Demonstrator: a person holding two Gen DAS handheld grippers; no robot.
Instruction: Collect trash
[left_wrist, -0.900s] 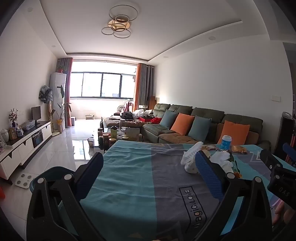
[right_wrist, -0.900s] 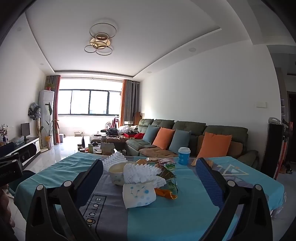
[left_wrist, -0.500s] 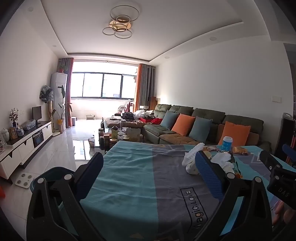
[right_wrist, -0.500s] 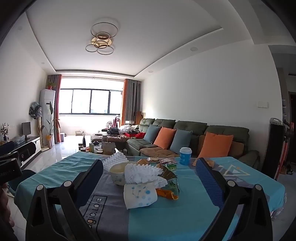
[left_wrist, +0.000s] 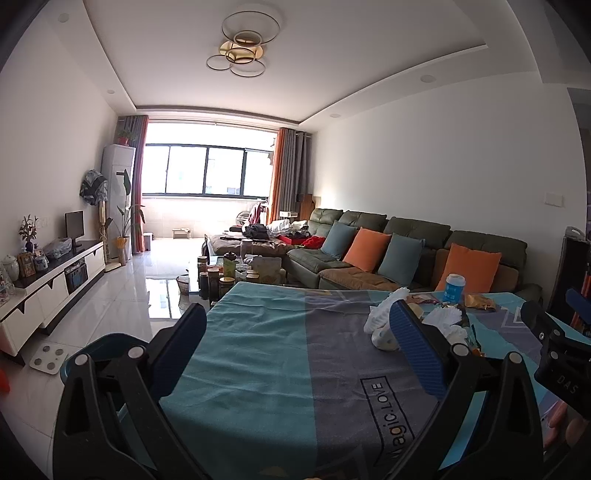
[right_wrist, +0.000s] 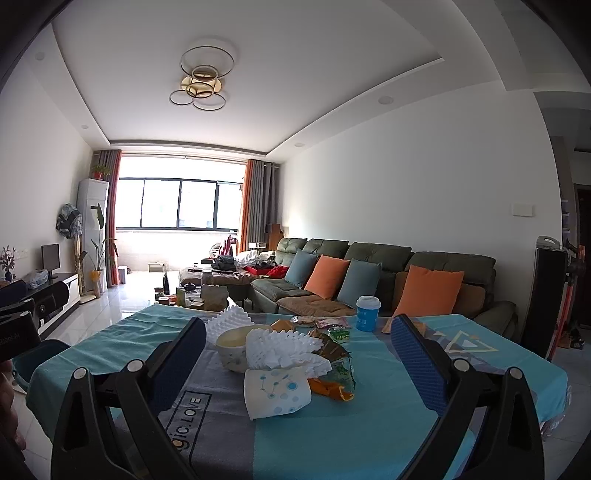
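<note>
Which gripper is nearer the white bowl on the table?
Right. The right gripper faces the white bowl head-on, fingers open. The left gripper is off to the bowl's left, aimed past it.

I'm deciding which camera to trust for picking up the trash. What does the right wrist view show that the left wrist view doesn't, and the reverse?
Only the right wrist view shows the white patterned napkin, the orange peel beside it and the bowl's open top, all ahead of the open right gripper.

Only the left wrist view shows the white scale on the floor and bare tablecloth between the open left gripper's fingers.

Both show the blue cup, the white foam netting and the sofa.
</note>
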